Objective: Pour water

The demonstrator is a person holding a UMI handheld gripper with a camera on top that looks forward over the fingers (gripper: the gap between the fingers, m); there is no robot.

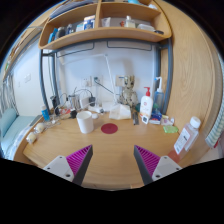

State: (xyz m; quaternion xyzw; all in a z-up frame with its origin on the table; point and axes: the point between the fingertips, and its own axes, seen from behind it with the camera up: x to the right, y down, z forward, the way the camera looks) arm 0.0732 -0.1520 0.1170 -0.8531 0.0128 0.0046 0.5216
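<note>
two fingers (112,163) show at the bottom of the frame, spread well apart, each with a magenta pad (77,158) on its inner face; nothing sits between them, only bare wood of the worktop (112,140). the worktop fills the lower middle of the frame and runs back to a white wall.

left of centre, beyond the fingers, stands a white cup (86,122), upright, and just behind it a second pale vessel (84,100) that looks like a jug or kettle, too small to tell which. whether either holds water cannot be seen. just right of the cup a round dark-red coaster (109,128) lies flat on the wood, close to the cup but apart from it. behind the coaster, near the wall, sits a crumpled white thing (120,111), perhaps tissue or cloth.

right of centre a white pump bottle (147,104) with a red label stands upright against the wall. at the right edge of the frame, near the right finger, a white bottle (188,135) stands on the worktop. small clutter (35,130) lines the left edge of the worktop.

across the upper part of the frame a wooden shelf (105,35) hangs above the worktop, loaded with small items too blurred to name.
</note>
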